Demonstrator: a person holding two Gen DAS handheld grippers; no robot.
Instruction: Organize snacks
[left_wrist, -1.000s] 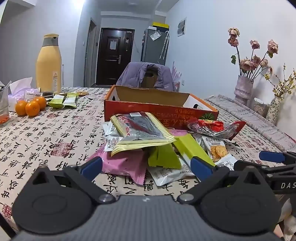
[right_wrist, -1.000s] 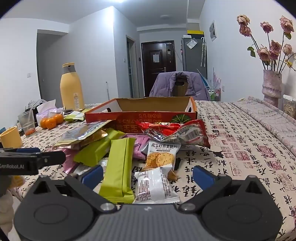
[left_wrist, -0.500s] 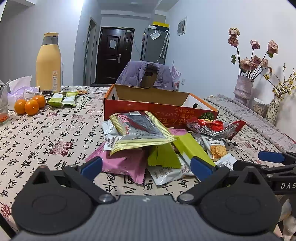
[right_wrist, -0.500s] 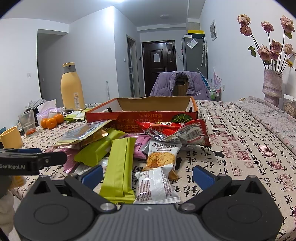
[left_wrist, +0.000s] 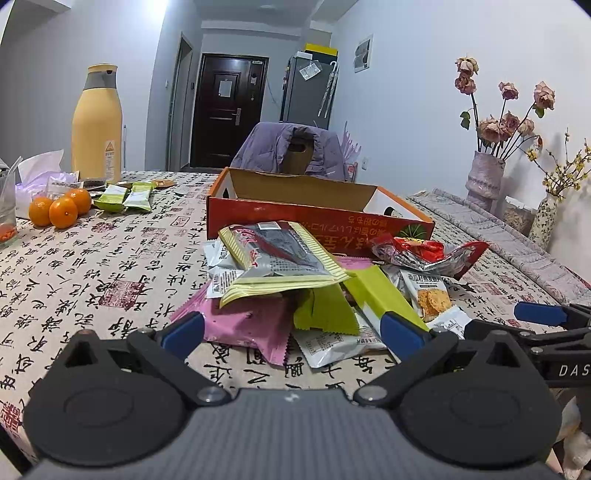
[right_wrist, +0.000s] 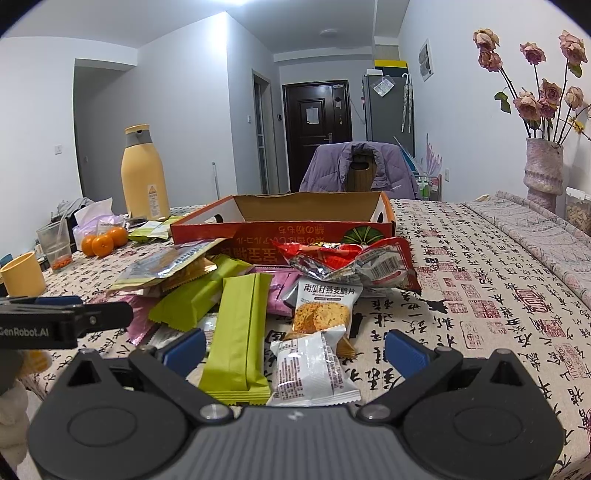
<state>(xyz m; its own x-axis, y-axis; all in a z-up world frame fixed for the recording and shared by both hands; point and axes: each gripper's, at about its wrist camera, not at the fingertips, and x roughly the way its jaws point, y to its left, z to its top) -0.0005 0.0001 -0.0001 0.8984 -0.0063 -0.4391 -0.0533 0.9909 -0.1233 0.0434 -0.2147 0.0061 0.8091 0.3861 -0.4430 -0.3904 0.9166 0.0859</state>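
A heap of snack packets lies on the table in front of an open orange cardboard box (left_wrist: 317, 218) (right_wrist: 310, 230). On top is a yellow-striped grey packet (left_wrist: 277, 254); under it lie a pink packet (left_wrist: 243, 325), green bars (left_wrist: 373, 291) (right_wrist: 240, 332), a red crinkled bag (left_wrist: 424, 254) (right_wrist: 354, 258), an oat-crisp packet (right_wrist: 325, 306) and a white packet (right_wrist: 310, 369). My left gripper (left_wrist: 291, 328) is open at the near edge of the heap, empty. My right gripper (right_wrist: 293, 349) is open too, with the green bar and white packet lying between its fingers, untouched.
A yellow bottle (left_wrist: 96, 122), oranges (left_wrist: 59, 210), green sachets (left_wrist: 125, 194) and a plastic cup (right_wrist: 55, 245) stand at the left. A yellow cup (right_wrist: 22, 275) sits near the front left. Vases of dried flowers (left_wrist: 484, 181) (right_wrist: 543, 170) stand at the right, a jacket-draped chair (left_wrist: 291, 151) behind the table.
Almost nothing has moved; the left view has drifted slightly, and both grippers stay open at the near edge of the heap.
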